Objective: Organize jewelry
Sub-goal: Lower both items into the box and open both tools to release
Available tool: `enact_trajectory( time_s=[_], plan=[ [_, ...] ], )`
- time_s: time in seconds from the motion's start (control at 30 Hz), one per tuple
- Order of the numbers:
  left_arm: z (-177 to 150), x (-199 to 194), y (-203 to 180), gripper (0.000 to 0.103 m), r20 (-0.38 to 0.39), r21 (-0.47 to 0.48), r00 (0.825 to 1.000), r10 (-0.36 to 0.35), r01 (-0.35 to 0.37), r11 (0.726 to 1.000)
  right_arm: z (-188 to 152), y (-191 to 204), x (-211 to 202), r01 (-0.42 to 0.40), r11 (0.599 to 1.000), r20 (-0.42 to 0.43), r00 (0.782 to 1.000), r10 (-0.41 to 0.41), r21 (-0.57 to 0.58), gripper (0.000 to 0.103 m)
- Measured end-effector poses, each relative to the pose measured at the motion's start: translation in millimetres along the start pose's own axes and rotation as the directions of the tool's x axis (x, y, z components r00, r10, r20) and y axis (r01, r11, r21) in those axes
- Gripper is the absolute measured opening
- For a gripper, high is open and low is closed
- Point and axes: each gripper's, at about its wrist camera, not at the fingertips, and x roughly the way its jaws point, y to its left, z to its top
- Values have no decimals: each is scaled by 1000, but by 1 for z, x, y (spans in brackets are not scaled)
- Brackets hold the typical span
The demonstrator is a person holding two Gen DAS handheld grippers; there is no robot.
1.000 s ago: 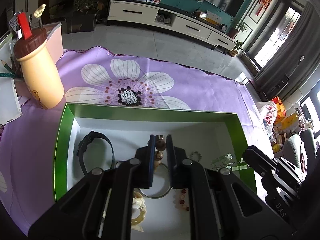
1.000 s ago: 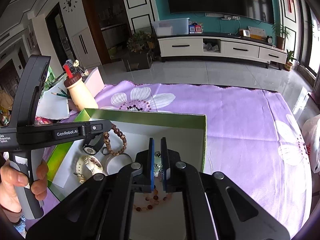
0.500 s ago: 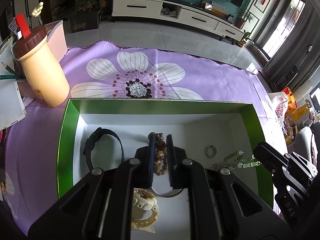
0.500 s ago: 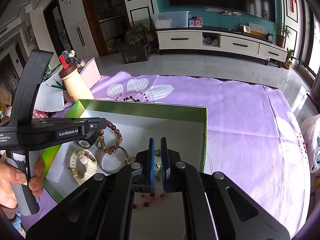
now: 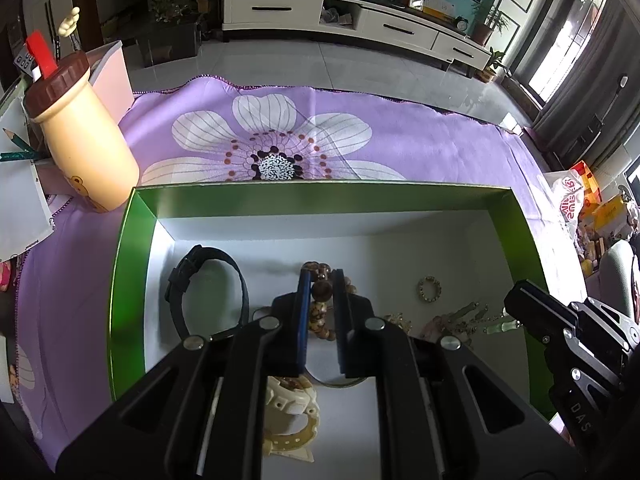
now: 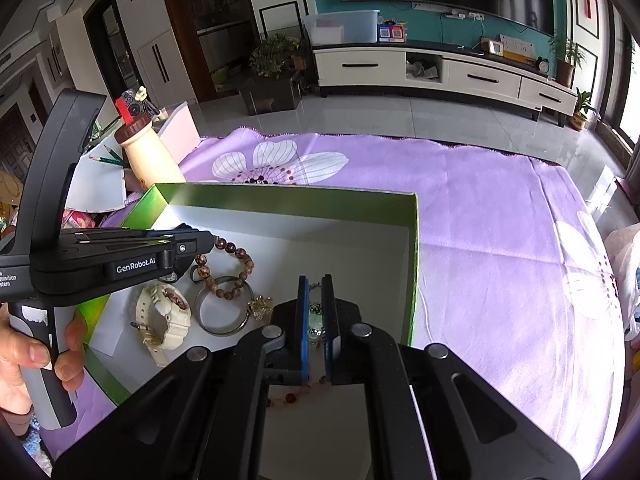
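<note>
Both grippers hold jewelry over the box.
Left gripper (image 5: 320, 280) pinches a bead bracelet (image 6: 230, 270); right gripper (image 6: 316, 284) is clamped on a pale green piece (image 6: 316, 318), both tilted down. The green box (image 5: 320, 200) holds watches, a bangle (image 6: 224, 312), a ring (image 5: 430, 289); purple cloth (image 5: 440, 152) underneath.

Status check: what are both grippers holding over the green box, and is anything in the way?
Left gripper shut on brown bead bracelet, hanging over green box. Right gripper shut on pale-green piece, type unclear. Cream watch and silver bangle below.
</note>
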Motion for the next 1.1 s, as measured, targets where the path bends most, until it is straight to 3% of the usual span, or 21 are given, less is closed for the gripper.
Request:
enact_trajectory(
  time_s=[0.77,1.1],
  plan=[
    [-2,2,-3,11,-19,18,1000,17,-16,1000,-2,7,6,8,1000,-35,999,-9,-28,5],
    [-7,-14,-8,44,3,40,1000,16,-16,999,-6,12,0,10,1000,-39,999,-11,-29,12]
  ],
)
